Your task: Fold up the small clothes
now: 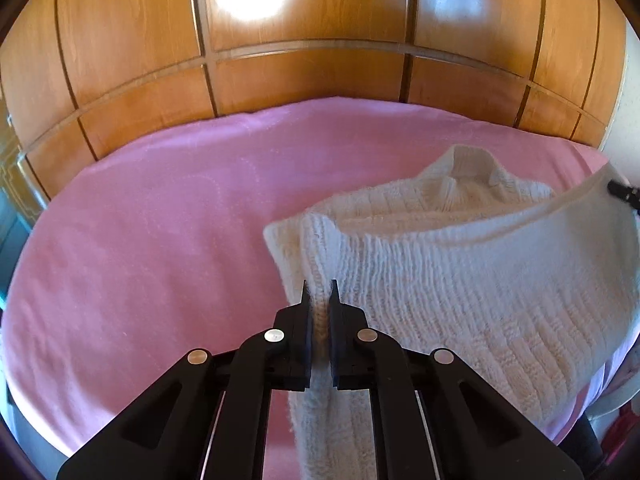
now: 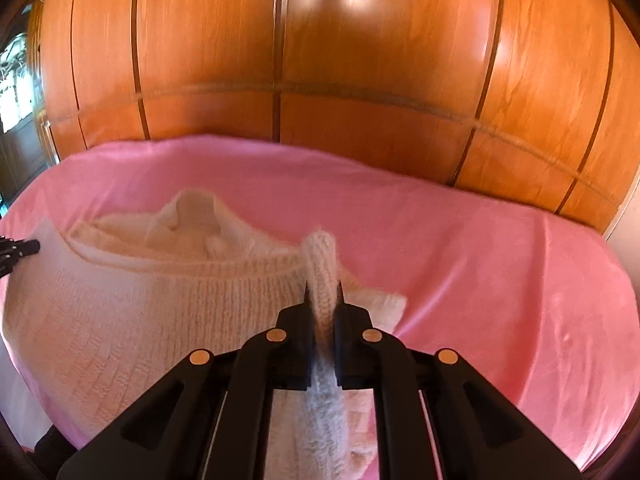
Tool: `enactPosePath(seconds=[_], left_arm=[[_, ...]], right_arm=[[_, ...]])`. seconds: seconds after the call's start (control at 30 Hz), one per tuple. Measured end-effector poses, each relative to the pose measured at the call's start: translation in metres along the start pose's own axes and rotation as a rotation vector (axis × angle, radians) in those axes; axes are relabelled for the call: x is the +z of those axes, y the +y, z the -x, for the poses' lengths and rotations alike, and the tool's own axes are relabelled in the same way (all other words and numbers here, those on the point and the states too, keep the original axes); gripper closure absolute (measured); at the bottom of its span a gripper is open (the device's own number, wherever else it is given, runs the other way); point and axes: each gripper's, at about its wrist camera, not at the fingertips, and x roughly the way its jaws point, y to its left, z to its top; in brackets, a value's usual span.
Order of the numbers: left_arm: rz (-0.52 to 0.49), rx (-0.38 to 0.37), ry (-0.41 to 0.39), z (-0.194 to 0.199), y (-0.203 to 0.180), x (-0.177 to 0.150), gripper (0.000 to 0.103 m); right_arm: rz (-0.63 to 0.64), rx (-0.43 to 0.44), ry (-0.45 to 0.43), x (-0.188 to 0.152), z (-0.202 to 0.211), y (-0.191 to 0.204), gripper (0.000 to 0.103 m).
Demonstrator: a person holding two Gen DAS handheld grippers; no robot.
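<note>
both tongs, left tongs (image 1: pixel 319 292) and right tongs (image 2: pixel 323 292), pinch a chunky cream ribbed-knit sweater (image 1: pixel 460 272) over a soft pink blanket (image 1: pixel 160 240); glossy wooden wardrobe panels (image 1: pixel 320 20) fill the upper frame.

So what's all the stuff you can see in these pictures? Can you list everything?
sweater: one, cream-white knit with a collar, lying on the pink cover, its near edge lifted at both ends
bed cover: one, pink, spread under the sweater and filling the middle of both views
wardrobe: one, orange-brown wooden panels, standing behind the bed
left gripper: one, black, at the bottom of the left wrist view, jaws shut on the sweater's left end
right gripper: one, black, at the bottom of the right wrist view, jaws shut on the sweater's right end
</note>
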Motion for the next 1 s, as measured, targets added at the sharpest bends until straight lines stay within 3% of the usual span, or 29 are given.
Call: enactPosePath(seconds=[0.17, 0.27, 0.37, 0.57, 0.73, 0.77, 0.83, 0.87, 0.9, 0.97, 1.0], left_arm=[[0.074, -0.019, -0.047, 0.016, 0.011, -0.005, 0.098], [0.076, -0.037, -0.094, 0.024, 0.009, 0.015, 0.098], [0.089, -0.028, -0.103, 0.006, 0.008, 0.043, 0.098], [0.152, -0.003, 0.019, -0.078, 0.018, 0.086, 0.098], [0.132, 0.079, 0.119, -0.142, 0.012, 0.092, 0.098], [0.123, 0.09, 0.157, -0.158, 0.009, 0.088, 0.098], [0.114, 0.115, 0.16, -0.167, 0.007, 0.084, 0.097], [0.11, 0.123, 0.157, -0.167, 0.006, 0.086, 0.097], [0.111, 0.12, 0.159, -0.164, 0.005, 0.089, 0.096], [0.142, 0.102, 0.141, -0.15, 0.01, 0.09, 0.082], [0.161, 0.097, 0.126, -0.143, 0.014, 0.09, 0.075]], right_arm=[[-0.028, -0.001, -0.015, -0.005, 0.002, -0.004, 0.097], [-0.063, 0.006, -0.062, 0.013, 0.01, -0.012, 0.097], [-0.118, 0.016, -0.066, 0.037, -0.007, -0.024, 0.097], [-0.298, 0.001, 0.073, 0.061, -0.103, -0.059, 0.097], [-0.291, -0.09, 0.195, 0.044, -0.166, -0.063, 0.097], [-0.282, -0.098, 0.198, 0.042, -0.17, -0.061, 0.097], [-0.277, -0.102, 0.196, 0.044, -0.169, -0.059, 0.096], [-0.277, -0.104, 0.195, 0.045, -0.168, -0.06, 0.091], [-0.284, -0.105, 0.191, 0.046, -0.164, -0.061, 0.078], [-0.296, -0.099, 0.156, 0.05, -0.149, -0.064, 0.062], [-0.292, -0.093, 0.124, 0.052, -0.136, -0.063, 0.061]])
